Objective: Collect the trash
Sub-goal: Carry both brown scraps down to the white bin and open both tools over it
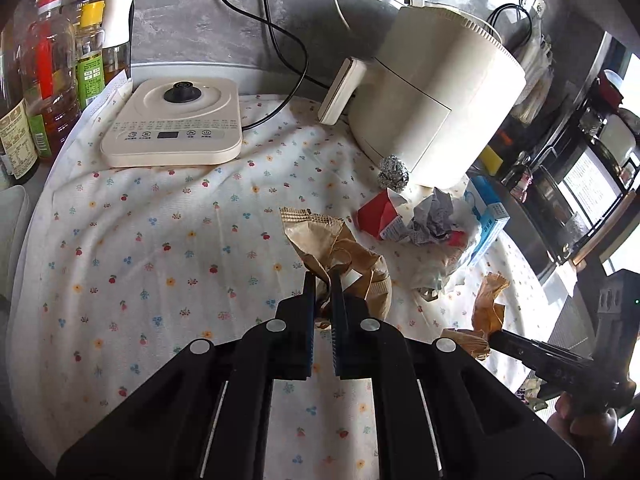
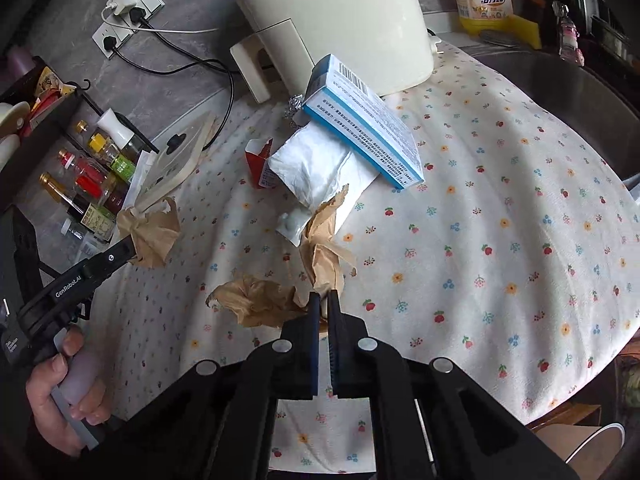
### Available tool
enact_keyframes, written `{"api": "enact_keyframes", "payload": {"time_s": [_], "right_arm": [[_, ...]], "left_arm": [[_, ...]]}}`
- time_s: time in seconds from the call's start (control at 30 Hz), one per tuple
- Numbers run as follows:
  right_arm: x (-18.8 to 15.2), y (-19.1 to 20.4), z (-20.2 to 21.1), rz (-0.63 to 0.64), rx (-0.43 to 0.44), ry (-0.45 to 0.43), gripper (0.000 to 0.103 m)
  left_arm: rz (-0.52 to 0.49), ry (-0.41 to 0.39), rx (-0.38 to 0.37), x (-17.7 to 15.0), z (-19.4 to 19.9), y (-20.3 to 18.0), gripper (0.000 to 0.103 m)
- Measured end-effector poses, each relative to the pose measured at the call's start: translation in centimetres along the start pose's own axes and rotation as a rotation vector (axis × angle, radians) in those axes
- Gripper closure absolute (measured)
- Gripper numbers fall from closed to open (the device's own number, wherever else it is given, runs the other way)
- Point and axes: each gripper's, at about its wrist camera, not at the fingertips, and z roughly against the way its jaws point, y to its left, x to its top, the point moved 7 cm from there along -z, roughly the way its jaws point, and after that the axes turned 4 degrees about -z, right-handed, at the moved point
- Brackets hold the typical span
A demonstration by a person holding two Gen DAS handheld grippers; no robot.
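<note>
My left gripper [image 1: 323, 280] is shut on a crumpled brown paper bag [image 1: 332, 246] and holds it above the floral cloth; it also shows in the right wrist view [image 2: 132, 254] with its brown paper [image 2: 150, 232]. My right gripper [image 2: 324, 298] is shut on another torn piece of brown paper [image 2: 320, 252]; it shows in the left wrist view [image 1: 494, 336] with that paper [image 1: 486, 304]. More trash lies near the air fryer: a foil ball [image 1: 394, 172], a red carton [image 1: 378, 216], crumpled grey paper [image 1: 434, 218], a blue-white box [image 2: 364, 120] and a white tissue pack [image 2: 320, 168].
A cream air fryer [image 1: 436, 96] stands at the back. A cream kettle base [image 1: 174, 124] lies at the back left with cables behind it. Oil and sauce bottles [image 1: 48, 76] stand at the left edge. A sink [image 2: 568, 92] lies to the right.
</note>
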Motion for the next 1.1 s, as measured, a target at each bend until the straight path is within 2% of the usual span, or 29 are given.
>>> {"api": "enact_keyframes", "payload": {"time_s": [0.33, 0.6, 1.1], "right_arm": [[-2.6, -7.3, 7.2, -0.073, -0.046, -0.055, 0.098], [-5.6, -15.0, 13.3, -0.180, -0.121, -0.111, 0.098], [-14.0, -28.7, 23.0, -0.453, -0.257, -0.197, 0.098]], "left_arm": [[-0.083, 0.036, -0.085, -3.3, 0.7, -9.3, 0.096], [-0.202, 0.090, -0.190, -6.4, -0.2, -19.0, 0.095], [-0.430, 0.198, -0.385, -12.5, -1.9, -36.1, 0.095]]}}
